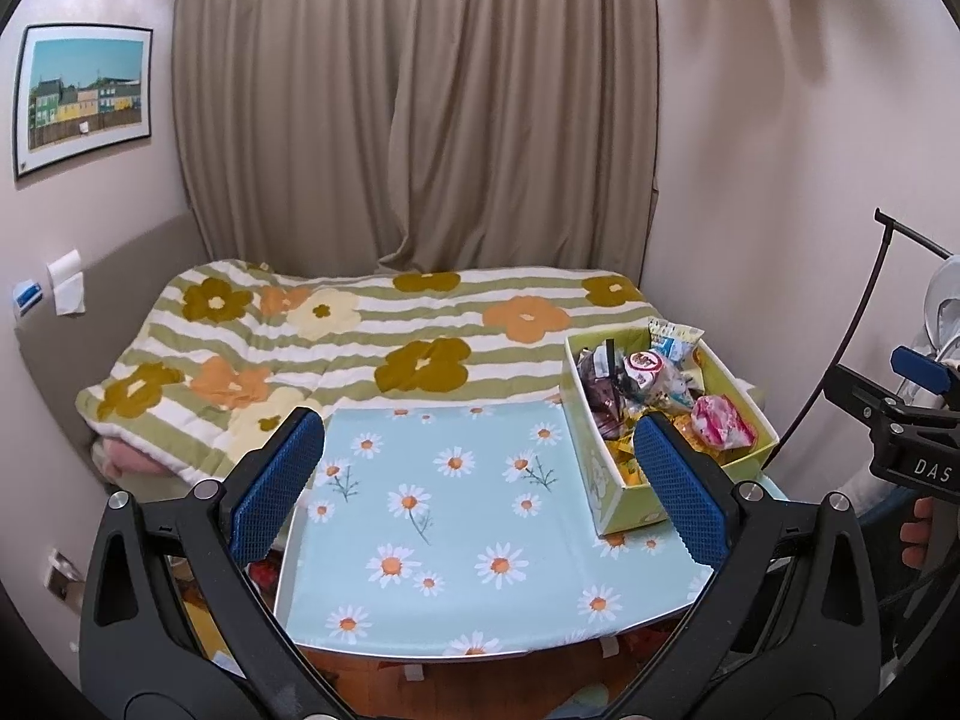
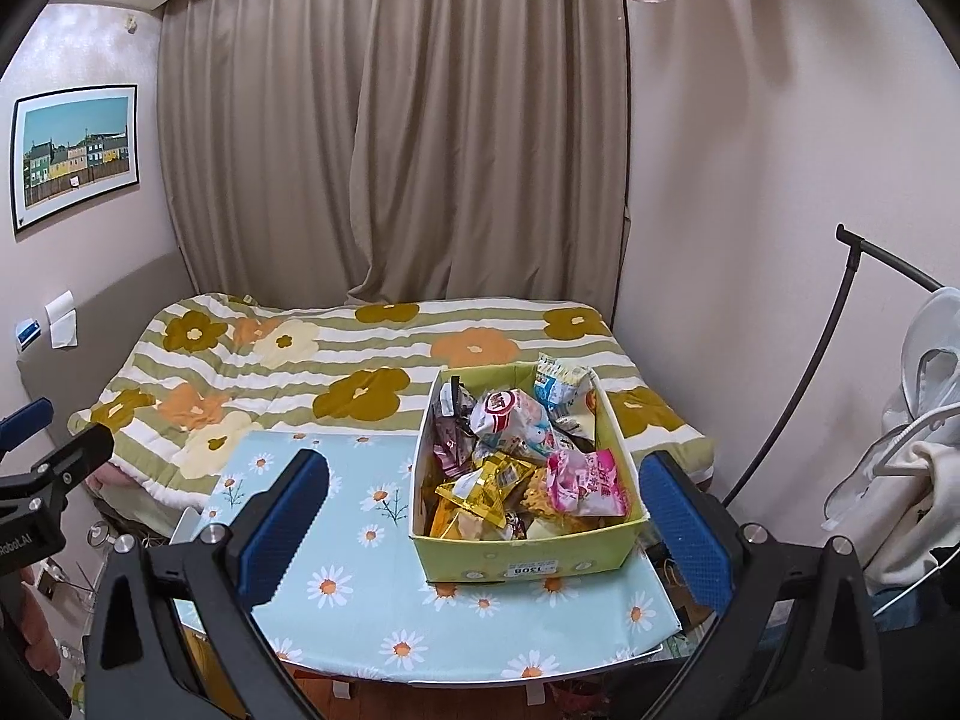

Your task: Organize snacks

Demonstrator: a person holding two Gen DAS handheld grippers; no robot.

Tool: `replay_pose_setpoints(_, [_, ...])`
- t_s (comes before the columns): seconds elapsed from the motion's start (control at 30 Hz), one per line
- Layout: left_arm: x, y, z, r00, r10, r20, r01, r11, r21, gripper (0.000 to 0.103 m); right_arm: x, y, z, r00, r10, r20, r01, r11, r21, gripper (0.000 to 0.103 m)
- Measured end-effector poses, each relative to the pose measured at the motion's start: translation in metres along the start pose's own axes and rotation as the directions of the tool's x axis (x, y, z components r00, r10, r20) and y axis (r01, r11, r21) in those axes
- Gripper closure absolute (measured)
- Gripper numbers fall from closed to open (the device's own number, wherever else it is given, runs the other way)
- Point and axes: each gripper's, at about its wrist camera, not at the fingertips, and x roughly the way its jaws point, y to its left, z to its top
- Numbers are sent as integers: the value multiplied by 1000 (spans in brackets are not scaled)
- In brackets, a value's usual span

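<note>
While both the left gripper (image 1: pixel 480 480) and right gripper (image 2: pixel 483 525) gape wide and empty, a clumsy grab could tip the yellow snack box (image 2: pixel 528 564), at the frame's middle, off the daisy table (image 2: pixel 360 600).

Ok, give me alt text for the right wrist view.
A yellow-green box heaped with snack packets sits on a daisy-print table, framed by the open right tool. Behind lie a flowered bed and beige curtains.
</note>
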Motion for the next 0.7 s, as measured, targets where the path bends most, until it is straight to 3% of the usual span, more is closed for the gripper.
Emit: replay_pose_setpoints(0.7, [-2,-4,-1,1000,16,5,-16,1000,6,0,1,-4,2,1000,-1,-1,1,1000,1,0])
